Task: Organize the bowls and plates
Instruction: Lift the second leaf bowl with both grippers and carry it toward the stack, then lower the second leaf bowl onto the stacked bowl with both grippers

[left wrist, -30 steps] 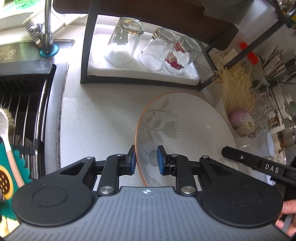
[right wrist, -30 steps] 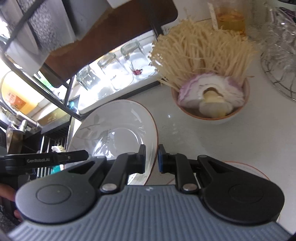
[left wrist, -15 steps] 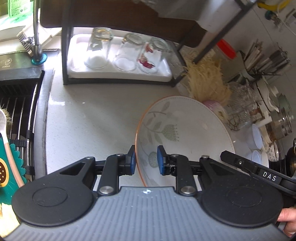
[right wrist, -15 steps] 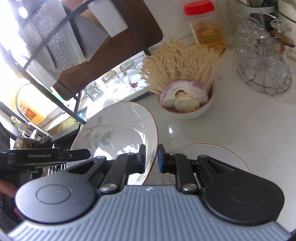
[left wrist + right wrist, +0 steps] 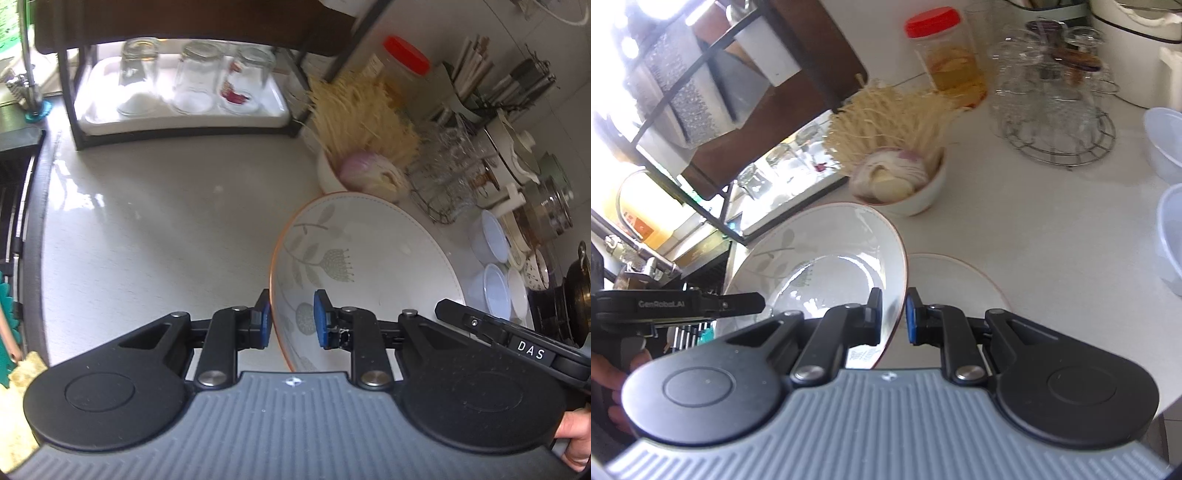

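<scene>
Leaf-print plate held tilted above the bench, face up; left gripper and right gripper each clamp opposite rims; second plate flat below; small bowl holds onion and enoki.

plate carried rightward, past noodle bowl

home kitchen | sink tap | glasses on rack | wok on stove
</scene>
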Tool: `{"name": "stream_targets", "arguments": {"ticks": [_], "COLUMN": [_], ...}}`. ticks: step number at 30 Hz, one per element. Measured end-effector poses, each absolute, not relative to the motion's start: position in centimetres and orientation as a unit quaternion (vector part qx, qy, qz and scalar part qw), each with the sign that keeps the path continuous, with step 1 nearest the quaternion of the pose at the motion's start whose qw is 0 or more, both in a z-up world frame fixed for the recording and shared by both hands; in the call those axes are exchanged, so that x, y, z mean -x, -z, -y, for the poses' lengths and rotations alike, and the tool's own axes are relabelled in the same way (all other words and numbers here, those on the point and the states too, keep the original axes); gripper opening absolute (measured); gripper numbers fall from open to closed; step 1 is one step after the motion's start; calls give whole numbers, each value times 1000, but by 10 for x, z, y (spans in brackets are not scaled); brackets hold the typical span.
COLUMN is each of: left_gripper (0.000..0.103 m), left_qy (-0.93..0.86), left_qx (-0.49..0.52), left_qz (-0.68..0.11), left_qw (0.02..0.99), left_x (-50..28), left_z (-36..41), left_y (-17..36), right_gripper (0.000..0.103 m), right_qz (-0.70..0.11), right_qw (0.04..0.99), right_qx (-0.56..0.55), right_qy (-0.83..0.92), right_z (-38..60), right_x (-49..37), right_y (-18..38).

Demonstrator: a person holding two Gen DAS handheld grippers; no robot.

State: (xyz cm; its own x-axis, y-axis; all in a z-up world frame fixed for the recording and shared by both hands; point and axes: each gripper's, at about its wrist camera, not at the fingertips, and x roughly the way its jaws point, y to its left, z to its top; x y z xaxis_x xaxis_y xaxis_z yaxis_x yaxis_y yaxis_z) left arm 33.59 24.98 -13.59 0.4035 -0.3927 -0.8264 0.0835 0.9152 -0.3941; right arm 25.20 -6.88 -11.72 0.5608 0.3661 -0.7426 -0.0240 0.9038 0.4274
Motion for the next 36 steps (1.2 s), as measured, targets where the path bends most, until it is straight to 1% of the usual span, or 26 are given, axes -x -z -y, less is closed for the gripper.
{"name": "stream_targets", "arguments": {"ticks": [9, 21, 32, 36], "left_gripper": [27, 27, 27, 27], "left_qy": [140, 141, 149, 146], "left_qx": [159, 136, 101, 104], "left_qz": [-543, -560, -578, -580], "left_qw": [812, 805, 796, 795], "left_x": [-321, -320, -325, -326], "left_z": [-213, -184, -180, -183], "left_y": [153, 172, 183, 186], "right_gripper": [16, 16, 16, 16], "right_qz": [-477, -486, -499, -505], "right_qw": [850, 852, 846, 844], "right_qx": [-205, -180, -171, -164], "right_qy": [-89, -75, -77, -77], "right_z": [105, 120, 116, 111], "right_x": [-240, -229, -236, -240], "right_y": [132, 149, 161, 163]}}
